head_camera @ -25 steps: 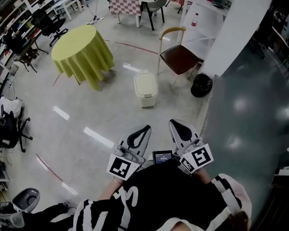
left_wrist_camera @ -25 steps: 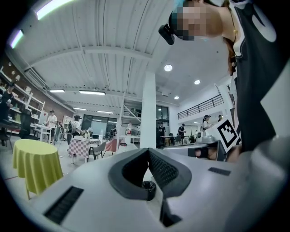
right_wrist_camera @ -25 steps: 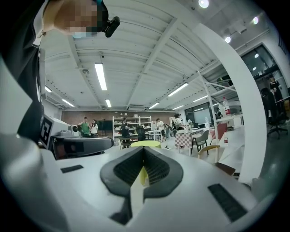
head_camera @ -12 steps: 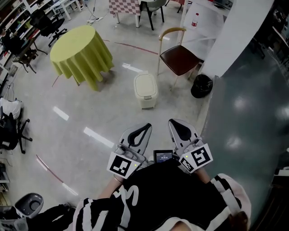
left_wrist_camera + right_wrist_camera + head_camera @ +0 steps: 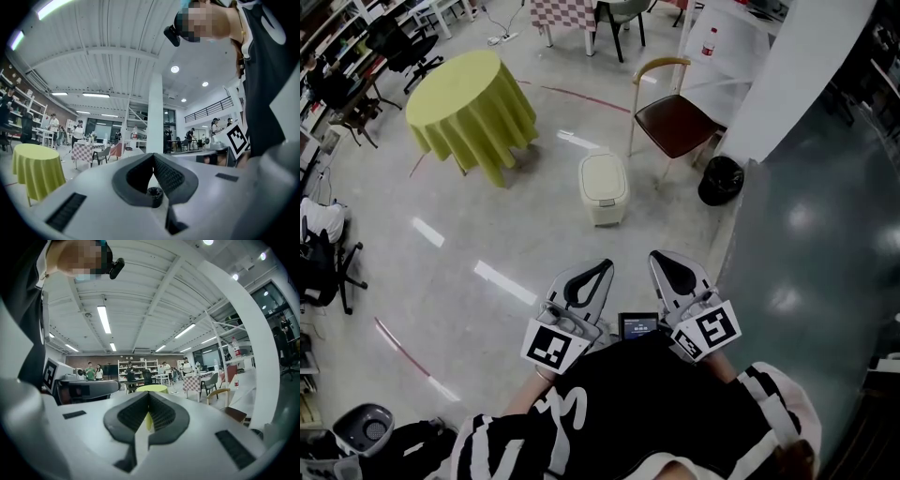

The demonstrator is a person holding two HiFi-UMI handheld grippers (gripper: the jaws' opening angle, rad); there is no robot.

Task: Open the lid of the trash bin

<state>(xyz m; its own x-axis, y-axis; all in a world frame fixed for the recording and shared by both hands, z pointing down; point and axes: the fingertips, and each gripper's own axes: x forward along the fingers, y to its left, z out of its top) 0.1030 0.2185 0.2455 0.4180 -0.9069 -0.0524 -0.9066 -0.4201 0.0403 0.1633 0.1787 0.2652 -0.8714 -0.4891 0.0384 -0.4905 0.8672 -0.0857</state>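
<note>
Up front, one trash bin (image 5: 603, 214), lid (image 5: 603, 175) down; nearer — left tongs (image 5: 602, 268) and right tongs (image 5: 662, 259), both pressed together, empty.

Checkered table (image 5: 558, 11) cut off by top edge, black chair (image 5: 323, 272) cut off at left, bottle (image 5: 706, 42) label unreadable.

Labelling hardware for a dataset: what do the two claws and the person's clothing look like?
Left claw and right claw are white shells with dark ribbed pads; each carries a black-and-white square-marker cube. The top is black with white stripes.
</note>
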